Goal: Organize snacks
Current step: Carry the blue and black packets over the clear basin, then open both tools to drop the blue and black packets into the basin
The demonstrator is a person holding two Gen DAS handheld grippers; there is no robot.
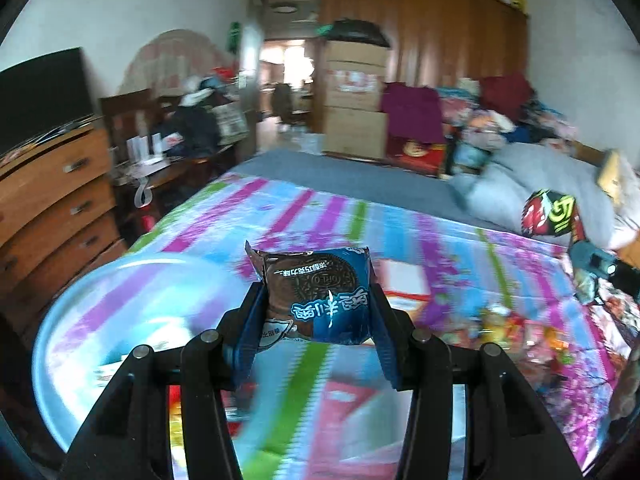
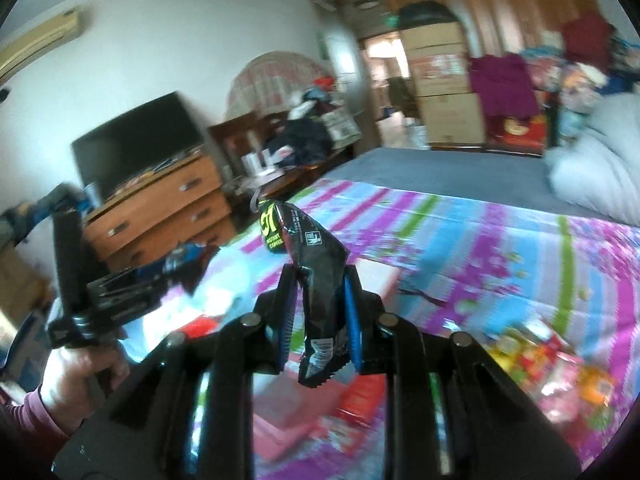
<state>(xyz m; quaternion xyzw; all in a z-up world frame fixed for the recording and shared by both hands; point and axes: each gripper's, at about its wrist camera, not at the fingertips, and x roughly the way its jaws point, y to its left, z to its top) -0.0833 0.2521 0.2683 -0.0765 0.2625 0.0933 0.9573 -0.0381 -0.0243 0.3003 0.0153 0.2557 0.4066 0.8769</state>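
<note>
Left wrist view. Left gripper (image 1: 318,300) clenched on a blue Oreo packet (image 1: 320,296), held up above the striped bedspread (image 1: 400,224). Packet squeezed between both blue-padded fingers (image 1: 246,332), crimped top edge poking out past the fingertips, print upside down. Below and left of the packet, a pale blue round basin (image 1: 76,320), blurred, rim curving under the left finger. Right of the packet, on the bedspread, a blurred heap of loose snacks (image 1: 520,332) in red, yellow and pink wrappers. Far right of the packet, the right gripper (image 1: 576,236) raised with a black coffee sachet (image 1: 550,212) in it.

Right wrist view. Right gripper (image 2: 320,300) clamped on the black coffee sachet (image 2: 316,280), a crumpled pouch marked "instant coffee" in green, upper end sticking well past the fingertips and leaning left, serrated lower end hanging between the finger bases. Sachet held clear of the striped bedspread (image 2: 480,240). Left of the sachet, the left gripper (image 2: 188,264) and the hand (image 2: 76,364) gripping its handle, the blue packet (image 2: 186,258) at its tip only a blur. Lower right of the sachet, the snack heap (image 2: 548,364); directly under it, red and pink packs (image 2: 360,396), too blurred to name.
</note>
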